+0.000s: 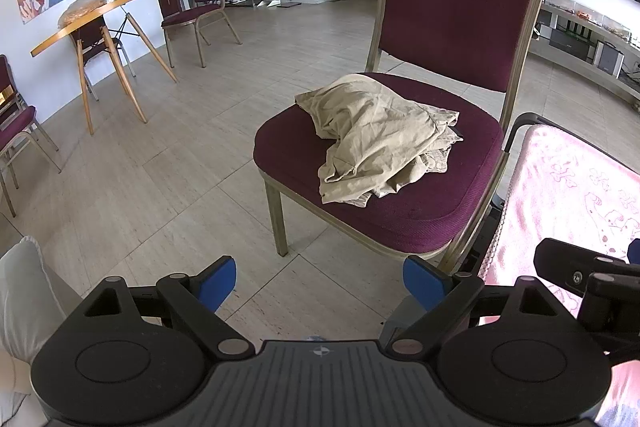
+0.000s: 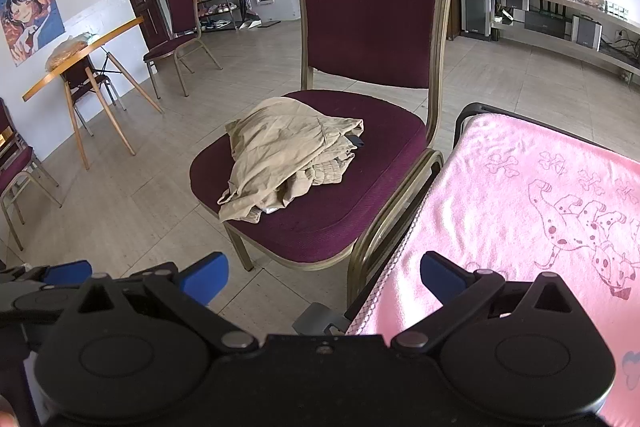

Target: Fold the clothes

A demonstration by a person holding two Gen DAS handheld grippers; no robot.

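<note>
Left wrist view: beige garment [image 1: 380,139] lies in a loose crumpled heap on maroon chair [image 1: 440,203] seat, toward its left/front, not folded flat. Pink towel [image 2: 520,195] covers a surface just right of chair, prob. a clean spot for folding. Left gripper [image 1: 318,279] & right gripper [image 2: 324,273] both hang near side, well short of cloth, jaws spread wide w/ nothing between, likely readied for a pinch.

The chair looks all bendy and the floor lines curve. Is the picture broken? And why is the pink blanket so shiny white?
Not broken: in both wrist views the fisheye lens bows the chair frame and the floor tiles. In the left wrist view, bright light washes out the pink blanket; in the right wrist view its print stays clear. The beige clothes look sharp in both.
</note>
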